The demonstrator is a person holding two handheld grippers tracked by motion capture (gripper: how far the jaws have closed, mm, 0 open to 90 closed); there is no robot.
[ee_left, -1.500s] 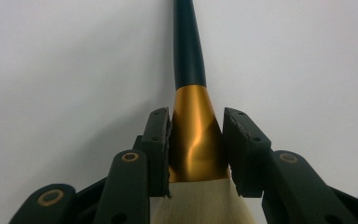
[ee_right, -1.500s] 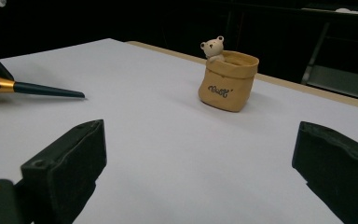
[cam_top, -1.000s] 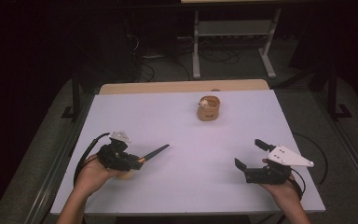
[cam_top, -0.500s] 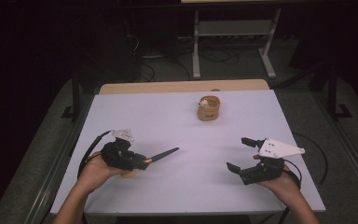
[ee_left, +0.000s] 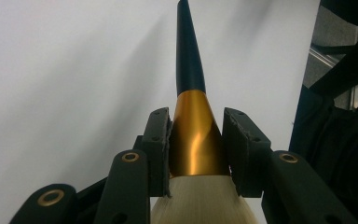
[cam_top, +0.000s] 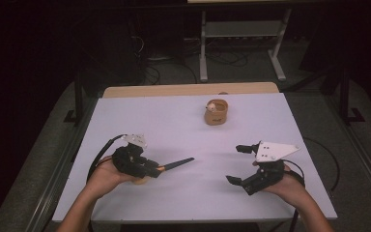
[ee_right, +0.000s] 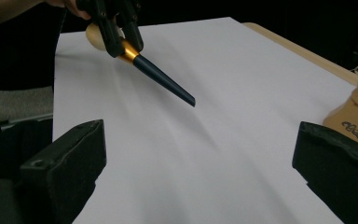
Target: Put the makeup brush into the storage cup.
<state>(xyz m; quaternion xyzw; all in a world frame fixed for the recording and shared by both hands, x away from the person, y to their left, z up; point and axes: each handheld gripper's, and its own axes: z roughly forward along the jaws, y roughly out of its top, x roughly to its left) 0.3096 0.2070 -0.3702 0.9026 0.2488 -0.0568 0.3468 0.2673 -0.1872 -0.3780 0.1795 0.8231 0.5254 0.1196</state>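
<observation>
Right, left tongs (cam_top: 155, 168) are clamped on the gold metal collar of a tapered tool (ee_left: 189, 74): pale rounded handle behind the jaws, long dark-blue cone-shaped tip ahead of them, pointing across the white surface (cam_top: 174, 125) toward the right tongs (cam_top: 237, 164). Tool is carried in the air or just above the surface, can't tell which. Right tongs are spread wide with nothing between the jaws, well apart from the tool tip.

Risks, my read: the collar is smooth and tapered, so the pads could slide forward along it and let the tool droop or twist. If the right tongs close on the thin dark tip off-centre, it could lever out of the left grip.

Room: plenty of bare surface between the two tongs. Tan cylindrical holder with a small white figure on it (cam_top: 216, 112) sits far beyond both. Near edge is close behind both hands, so don't pull back.
</observation>
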